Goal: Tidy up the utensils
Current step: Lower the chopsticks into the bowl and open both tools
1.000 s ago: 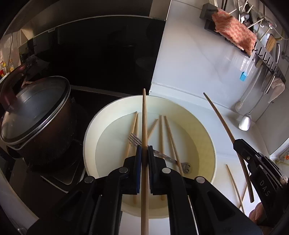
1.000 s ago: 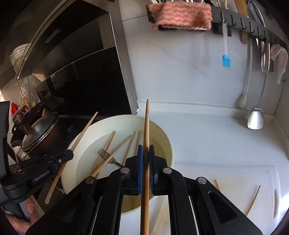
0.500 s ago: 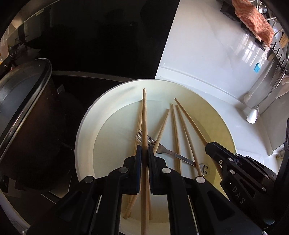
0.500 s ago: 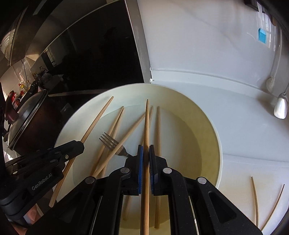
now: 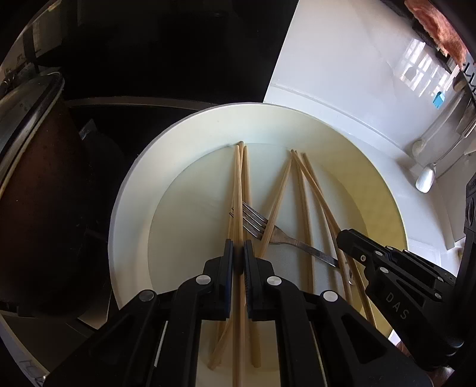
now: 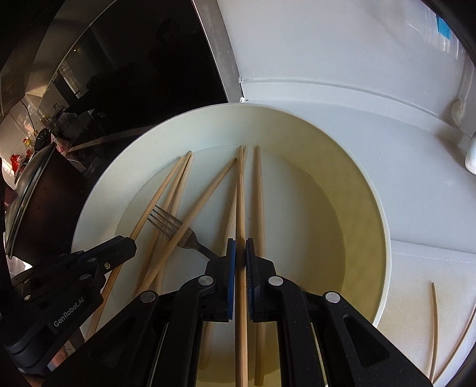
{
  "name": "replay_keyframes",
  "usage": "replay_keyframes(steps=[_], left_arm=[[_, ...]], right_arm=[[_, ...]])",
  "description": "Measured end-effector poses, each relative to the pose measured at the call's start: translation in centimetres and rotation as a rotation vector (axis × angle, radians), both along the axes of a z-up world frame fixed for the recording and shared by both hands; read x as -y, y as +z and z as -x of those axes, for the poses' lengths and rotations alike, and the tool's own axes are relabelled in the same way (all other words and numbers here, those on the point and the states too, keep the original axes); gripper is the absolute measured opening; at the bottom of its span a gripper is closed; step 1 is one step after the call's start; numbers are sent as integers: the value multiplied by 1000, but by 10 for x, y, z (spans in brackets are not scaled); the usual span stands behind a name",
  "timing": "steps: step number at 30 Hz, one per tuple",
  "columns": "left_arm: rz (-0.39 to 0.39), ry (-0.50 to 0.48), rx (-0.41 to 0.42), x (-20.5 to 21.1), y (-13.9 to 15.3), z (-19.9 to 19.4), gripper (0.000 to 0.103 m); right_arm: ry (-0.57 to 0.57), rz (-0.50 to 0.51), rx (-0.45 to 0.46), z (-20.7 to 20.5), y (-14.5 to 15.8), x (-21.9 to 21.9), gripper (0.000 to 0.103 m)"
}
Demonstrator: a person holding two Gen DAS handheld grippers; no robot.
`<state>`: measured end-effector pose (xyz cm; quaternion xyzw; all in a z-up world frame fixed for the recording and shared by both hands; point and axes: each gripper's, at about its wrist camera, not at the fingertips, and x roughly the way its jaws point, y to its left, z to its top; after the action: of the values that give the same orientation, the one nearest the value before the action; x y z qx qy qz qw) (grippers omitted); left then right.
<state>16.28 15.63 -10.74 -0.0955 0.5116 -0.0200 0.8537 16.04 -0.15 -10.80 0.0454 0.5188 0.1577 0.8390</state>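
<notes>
A wide cream bowl [image 5: 125, 208] [image 6: 383, 238] holds several wooden chopsticks and a metal fork [image 5: 255, 223] [image 6: 166, 221]. My left gripper [image 5: 237, 247] is shut on one chopstick [image 5: 237, 184], which points down into the bowl with its tip near the far edge of the floor. My right gripper [image 6: 240, 244] is shut on another chopstick [image 6: 240, 193], angled the same way. Each gripper shows in the other's view, the right one [image 5: 345, 235] over the bowl's right side, the left one [image 6: 125, 242] over its left side. Whether the held tips touch the bowl I cannot tell.
A dark lidded pot [image 5: 29, 178] [image 6: 23, 193] stands close against the bowl's left. The white counter [image 6: 416, 184] runs to the right, with thin loose sticks [image 6: 434, 327] on it. A ladle [image 5: 425, 178] and an orange cloth [image 5: 437, 26] hang on the far wall.
Both grippers have dropped toward the bowl and tilted further down, still holding their chopsticks. The bowl now fills both views, and the wall rack has slid to the edge.
</notes>
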Motion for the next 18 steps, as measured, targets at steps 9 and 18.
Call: replay_keyframes(steps=[9, 18], left_arm=[[-22, -8, -45, -1, -7, -3, 8], [-58, 31, 22, -7, 11, 4, 51]], right_arm=[[0, 3, -74, -3, -9, -1, 7], [-21, 19, -32, 4, 4, 8, 8]])
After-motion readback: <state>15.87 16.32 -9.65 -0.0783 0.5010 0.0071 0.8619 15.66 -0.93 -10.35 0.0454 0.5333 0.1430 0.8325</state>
